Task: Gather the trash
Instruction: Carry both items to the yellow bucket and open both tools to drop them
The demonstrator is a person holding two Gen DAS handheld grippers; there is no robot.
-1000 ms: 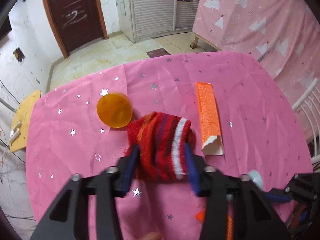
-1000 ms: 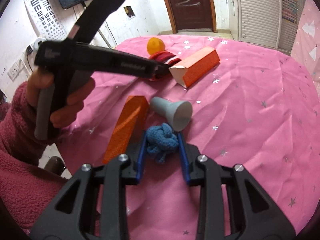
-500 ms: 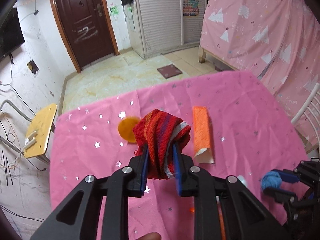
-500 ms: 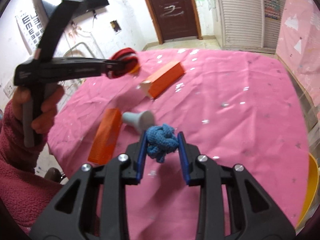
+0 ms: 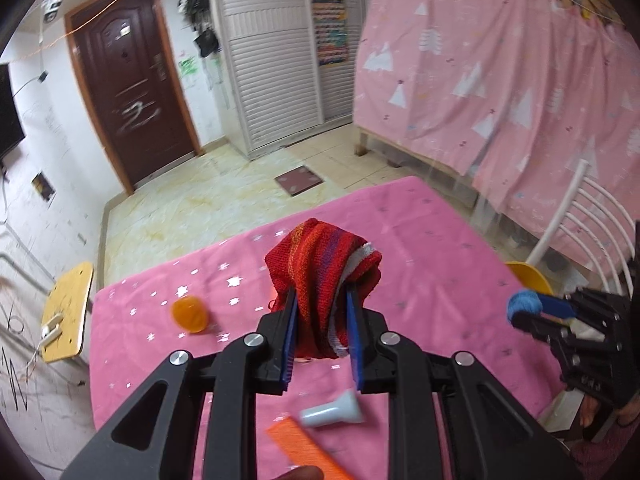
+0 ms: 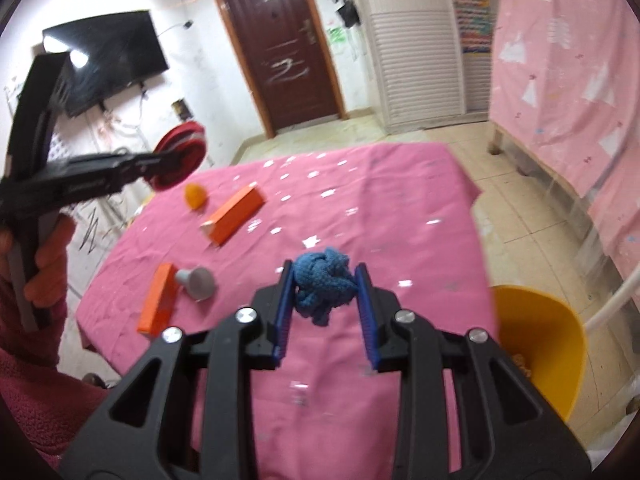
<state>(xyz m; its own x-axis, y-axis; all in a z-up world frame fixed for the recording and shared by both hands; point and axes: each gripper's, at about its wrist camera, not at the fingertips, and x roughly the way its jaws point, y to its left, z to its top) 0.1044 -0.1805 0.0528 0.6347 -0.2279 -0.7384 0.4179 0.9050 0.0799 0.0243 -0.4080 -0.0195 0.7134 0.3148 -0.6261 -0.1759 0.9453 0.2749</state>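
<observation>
My left gripper point(image 5: 320, 300) is shut on a red striped knitted cloth point(image 5: 320, 268), held in the air above the pink star-patterned table point(image 5: 420, 240). My right gripper point(image 6: 325, 276) is shut on a knotted blue cloth ball point(image 6: 325, 284), also lifted off the table. In the left wrist view the right gripper point(image 5: 520, 308) shows at the right edge with the blue ball point(image 5: 522, 306). In the right wrist view the left gripper point(image 6: 172, 164) shows at the left with the red cloth point(image 6: 182, 156). A yellow bin point(image 6: 536, 340) stands on the floor beside the table's right edge.
On the table lie an orange ball point(image 6: 195, 196), a long orange box point(image 6: 236, 218), a second orange box point(image 6: 158, 298) and a grey funnel-shaped piece point(image 6: 197, 282). A white chair point(image 5: 580, 216) stands right of the table, a yellow stool point(image 5: 66, 316) left. A person's hand point(image 6: 48, 256) holds the left gripper.
The left gripper closed on the red cloth and lifted it off the table. The right gripper rose and swung right with the blue ball, bringing the yellow bin into view.
</observation>
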